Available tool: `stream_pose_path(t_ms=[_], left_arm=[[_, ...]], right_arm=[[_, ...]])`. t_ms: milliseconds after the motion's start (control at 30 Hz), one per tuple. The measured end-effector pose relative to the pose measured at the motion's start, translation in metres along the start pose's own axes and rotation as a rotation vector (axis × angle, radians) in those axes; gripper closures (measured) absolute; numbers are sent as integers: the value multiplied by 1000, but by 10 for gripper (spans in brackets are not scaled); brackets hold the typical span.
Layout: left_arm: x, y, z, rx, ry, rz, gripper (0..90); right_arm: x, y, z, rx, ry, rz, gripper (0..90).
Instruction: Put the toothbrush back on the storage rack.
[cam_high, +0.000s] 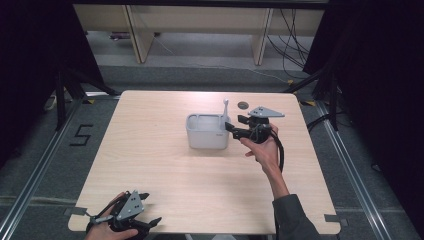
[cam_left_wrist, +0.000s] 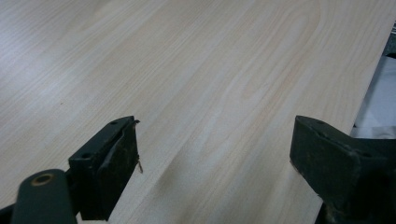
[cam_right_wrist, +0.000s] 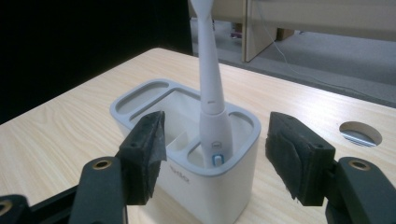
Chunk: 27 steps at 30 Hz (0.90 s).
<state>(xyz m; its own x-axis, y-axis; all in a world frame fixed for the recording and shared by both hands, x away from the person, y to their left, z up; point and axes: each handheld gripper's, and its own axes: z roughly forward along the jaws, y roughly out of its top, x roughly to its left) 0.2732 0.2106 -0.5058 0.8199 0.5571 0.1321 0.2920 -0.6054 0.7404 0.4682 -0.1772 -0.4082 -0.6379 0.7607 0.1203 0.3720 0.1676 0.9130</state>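
A grey-white holder (cam_high: 207, 131) (cam_right_wrist: 196, 163) with several compartments stands near the middle of the table. A white electric toothbrush (cam_high: 225, 111) (cam_right_wrist: 211, 93) stands upright in its right-hand slot. My right gripper (cam_high: 231, 125) (cam_right_wrist: 215, 154) is open just to the right of the holder, its jaws on either side of the toothbrush's base without touching it. My left gripper (cam_high: 150, 210) (cam_left_wrist: 215, 154) rests open at the table's front left corner, with bare wood between its jaws.
The wooden table (cam_high: 150, 160) has a round cable hole (cam_high: 243, 105) (cam_right_wrist: 360, 133) behind the holder. Desk legs and loose cables (cam_high: 290, 35) lie on the floor beyond the far edge. Dark curtains hang at both sides.
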Motion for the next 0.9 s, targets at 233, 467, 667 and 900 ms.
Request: stream_pose_path(t_ms=[233, 467, 667, 900], left_arm=[[0, 0, 0, 0, 0, 1, 148], [0, 0, 0, 0, 1, 0, 148], [0, 0, 0, -3, 2, -1, 148], [0, 1, -1, 0, -4, -2, 148]], right_arm=[[3, -5, -7, 13, 5, -7, 375], [8, -10, -16, 17, -5, -8, 355], [12, -14, -22, 20, -2, -16, 328], [18, -19, -28, 30, 5, -8, 303]])
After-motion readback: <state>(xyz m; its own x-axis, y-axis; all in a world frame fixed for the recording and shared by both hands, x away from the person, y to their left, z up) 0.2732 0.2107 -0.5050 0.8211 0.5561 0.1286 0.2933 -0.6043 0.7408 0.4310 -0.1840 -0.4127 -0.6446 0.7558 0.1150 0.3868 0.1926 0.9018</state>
